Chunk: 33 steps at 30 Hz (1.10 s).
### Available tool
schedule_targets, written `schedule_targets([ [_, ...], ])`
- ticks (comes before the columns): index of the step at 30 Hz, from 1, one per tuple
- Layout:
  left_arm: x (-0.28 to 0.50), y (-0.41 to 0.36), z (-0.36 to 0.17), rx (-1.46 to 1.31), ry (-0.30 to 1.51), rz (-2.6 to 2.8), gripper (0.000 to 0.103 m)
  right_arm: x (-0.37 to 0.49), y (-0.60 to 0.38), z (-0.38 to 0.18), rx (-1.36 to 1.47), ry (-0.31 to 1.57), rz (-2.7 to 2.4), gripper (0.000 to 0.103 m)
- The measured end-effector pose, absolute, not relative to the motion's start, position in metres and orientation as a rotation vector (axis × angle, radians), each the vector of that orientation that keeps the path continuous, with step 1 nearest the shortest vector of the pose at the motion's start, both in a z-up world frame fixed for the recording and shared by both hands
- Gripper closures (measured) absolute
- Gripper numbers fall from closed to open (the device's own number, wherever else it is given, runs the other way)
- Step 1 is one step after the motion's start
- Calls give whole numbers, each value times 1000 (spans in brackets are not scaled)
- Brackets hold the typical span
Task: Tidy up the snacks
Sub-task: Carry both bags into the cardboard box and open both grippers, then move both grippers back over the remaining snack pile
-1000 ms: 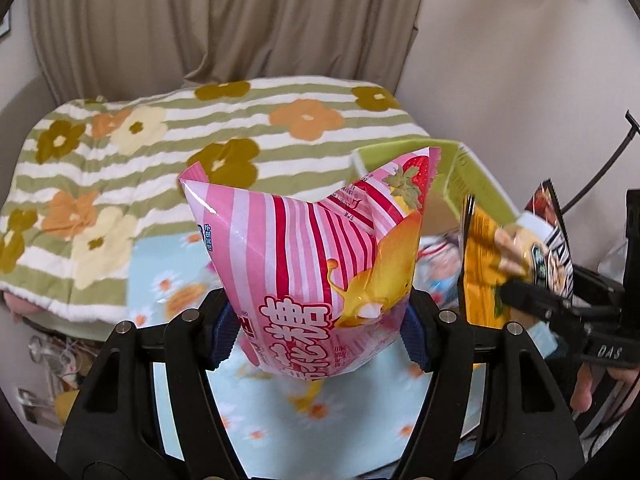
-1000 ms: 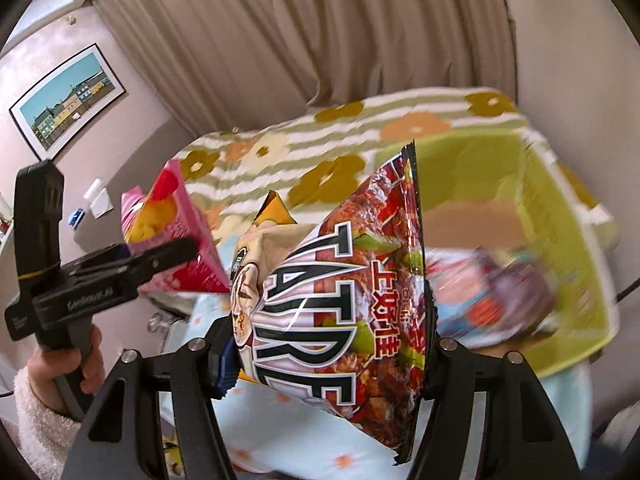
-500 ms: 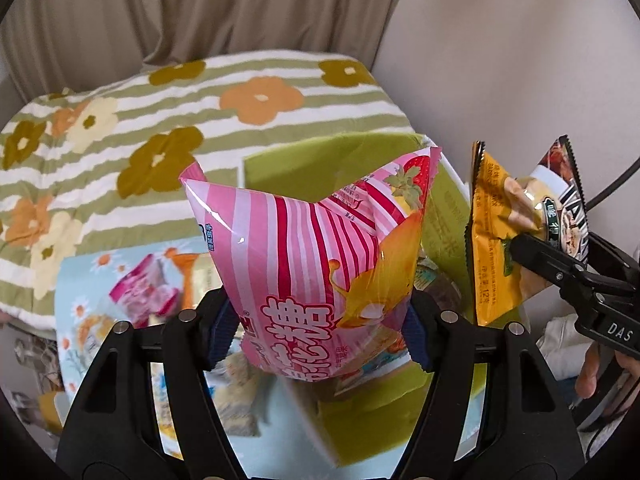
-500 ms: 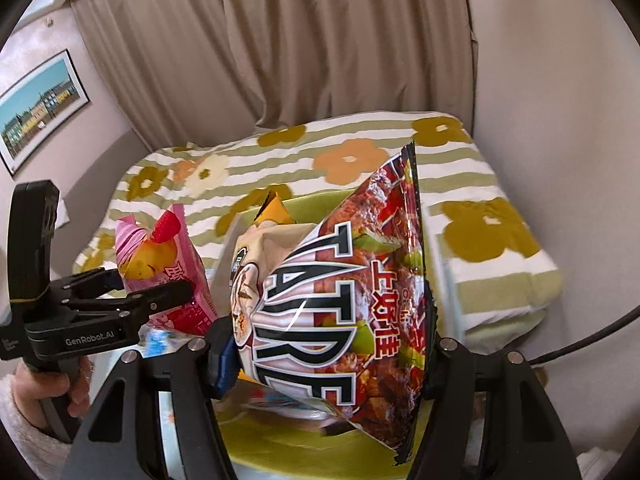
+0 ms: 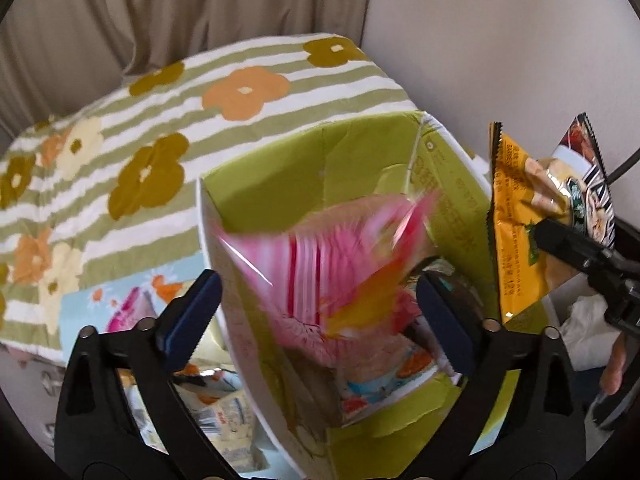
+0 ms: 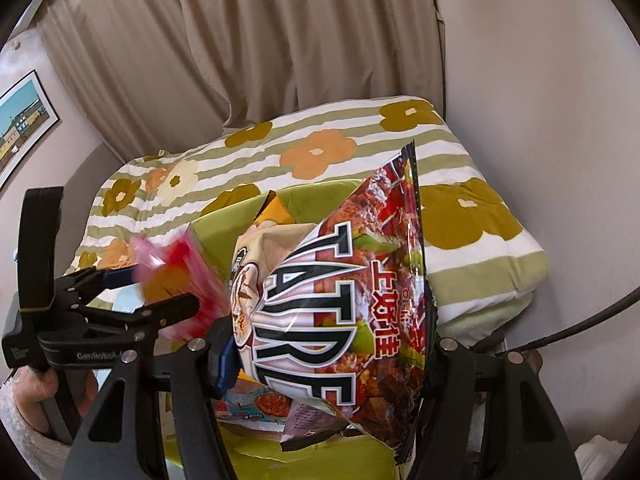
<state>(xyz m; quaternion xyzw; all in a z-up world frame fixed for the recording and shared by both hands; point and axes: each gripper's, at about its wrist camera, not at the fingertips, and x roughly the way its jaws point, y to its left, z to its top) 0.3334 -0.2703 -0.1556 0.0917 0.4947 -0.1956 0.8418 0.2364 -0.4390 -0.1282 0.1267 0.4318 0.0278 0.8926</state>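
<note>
Your left gripper (image 5: 318, 306) now stands spread wide. The pink striped bag (image 5: 332, 264) is loose, blurred over the green box (image 5: 452, 196)

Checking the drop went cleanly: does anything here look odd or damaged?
The pink bag is a motion blur between the open left hand-held gripper fingers, falling into the green box. The box's near edge looks torn.

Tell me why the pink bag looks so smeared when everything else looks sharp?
In the left wrist view the pink striped bag is streaked with motion blur between the open left claw, over the green box, which stays crisp. In the right wrist view it is equally smeared, while the chip bag clamped in the right claw reads sharply. Both views bend edges, fisheye-style.
</note>
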Motion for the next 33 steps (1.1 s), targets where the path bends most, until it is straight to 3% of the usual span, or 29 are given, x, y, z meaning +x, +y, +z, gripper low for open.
schedule_targets([
  [11,312,-236,-158,109,1072,-405,5,252,-425,-136,239,924,72,41],
  [12,311,-233,-159,102,1074,-403,5,256,-423,-137,238,924,75,37],
  [14,307,-225,-159,88,1074,-393,5,262,-420,-141,233,914,76,20],
  [15,306,-224,-158,85,1073,-389,5,264,-419,-142,240,901,89,4],
  [16,304,-220,-158,79,1073,-384,5,262,-418,-142,256,881,109,1],
  [33,240,-167,-139,-37,1003,-265,5,215,-409,-119,187,839,162,1],
])
